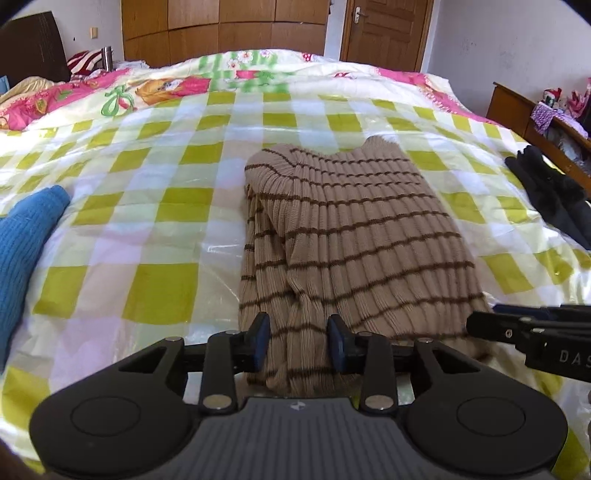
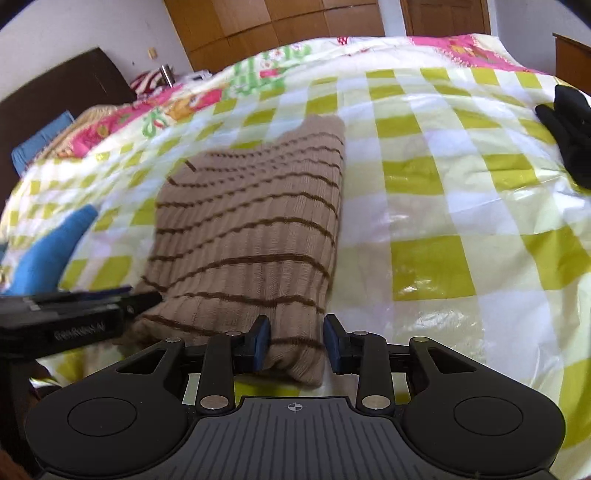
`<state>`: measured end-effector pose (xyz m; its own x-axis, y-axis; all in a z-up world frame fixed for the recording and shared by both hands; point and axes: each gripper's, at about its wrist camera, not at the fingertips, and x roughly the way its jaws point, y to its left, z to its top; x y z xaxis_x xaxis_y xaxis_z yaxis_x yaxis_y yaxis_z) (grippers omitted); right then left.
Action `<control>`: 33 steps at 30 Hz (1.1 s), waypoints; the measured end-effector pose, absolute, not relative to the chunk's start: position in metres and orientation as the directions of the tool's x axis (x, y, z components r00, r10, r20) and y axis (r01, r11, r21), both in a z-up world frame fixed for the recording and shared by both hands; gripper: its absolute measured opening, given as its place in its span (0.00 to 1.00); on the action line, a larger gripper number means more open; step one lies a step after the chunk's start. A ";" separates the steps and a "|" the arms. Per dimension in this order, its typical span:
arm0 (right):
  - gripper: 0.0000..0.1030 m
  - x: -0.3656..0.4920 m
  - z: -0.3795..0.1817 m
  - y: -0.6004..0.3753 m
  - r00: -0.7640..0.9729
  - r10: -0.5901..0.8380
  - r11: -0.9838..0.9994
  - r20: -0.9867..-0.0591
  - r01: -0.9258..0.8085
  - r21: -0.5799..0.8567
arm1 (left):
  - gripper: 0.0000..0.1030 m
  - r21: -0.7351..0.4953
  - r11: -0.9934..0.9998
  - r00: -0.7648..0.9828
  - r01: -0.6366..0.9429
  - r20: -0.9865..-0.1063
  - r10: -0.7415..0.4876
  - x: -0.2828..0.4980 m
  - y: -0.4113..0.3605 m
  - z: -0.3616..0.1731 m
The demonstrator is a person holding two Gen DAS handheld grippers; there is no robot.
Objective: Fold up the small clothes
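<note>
Now both the left gripper (image 1: 299, 341) and right gripper (image 2: 297, 341) are sitting part-open around the near edge of the folded striped sweater (image 1: 351, 236), which is lying on the checkered bedspread (image 1: 155, 206).

A bed (image 1: 155, 192) with a green-and-white checked cover under clear plastic fills both views. Behind it stand wooden wardrobes (image 1: 225, 29) and a wooden door (image 1: 384, 29). A dark headboard (image 2: 55, 96) rises at the left, and a cluttered wooden shelf (image 1: 532, 110) stands at the right.
</note>
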<state>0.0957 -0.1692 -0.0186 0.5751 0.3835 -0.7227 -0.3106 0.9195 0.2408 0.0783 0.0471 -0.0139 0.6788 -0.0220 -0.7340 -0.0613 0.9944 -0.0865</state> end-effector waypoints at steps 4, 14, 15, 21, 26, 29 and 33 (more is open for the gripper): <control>0.31 0.080 -0.002 -0.166 0.611 0.379 0.919 -0.695 -0.338 0.204 | 0.48 -0.090 0.995 0.703 -0.051 -0.711 -0.028 0.065 0.042 -0.006; 0.31 0.059 0.007 -0.160 0.625 0.378 0.920 -0.683 -0.335 0.203 | 0.88 -0.073 0.996 0.748 -0.057 -0.664 -0.006 0.047 0.034 0.008; 0.31 0.058 0.008 -0.160 0.626 0.378 0.921 -0.682 -0.332 0.205 | 0.94 -0.071 0.995 0.747 -0.064 -0.665 0.001 0.046 0.034 0.007; 0.31 0.054 0.008 -0.159 0.626 0.371 0.923 -0.685 -0.326 0.202 | 1.00 -0.049 0.995 0.734 -0.085 -0.678 0.030 0.041 0.030 0.002; 0.31 0.049 0.003 -0.159 0.621 0.363 0.927 -0.695 -0.314 0.204 | 1.00 -0.041 0.995 0.738 -0.095 -0.674 0.042 0.035 0.029 0.001; 0.31 0.047 0.001 -0.161 0.618 0.361 0.929 -0.698 -0.306 0.209 | 1.00 -0.031 0.995 0.737 -0.094 -0.674 0.049 0.034 0.027 0.002; 0.31 0.045 0.001 -0.161 0.620 0.361 0.929 -0.696 -0.304 0.211 | 1.00 -0.028 0.995 0.736 -0.091 -0.675 0.048 0.032 0.026 0.001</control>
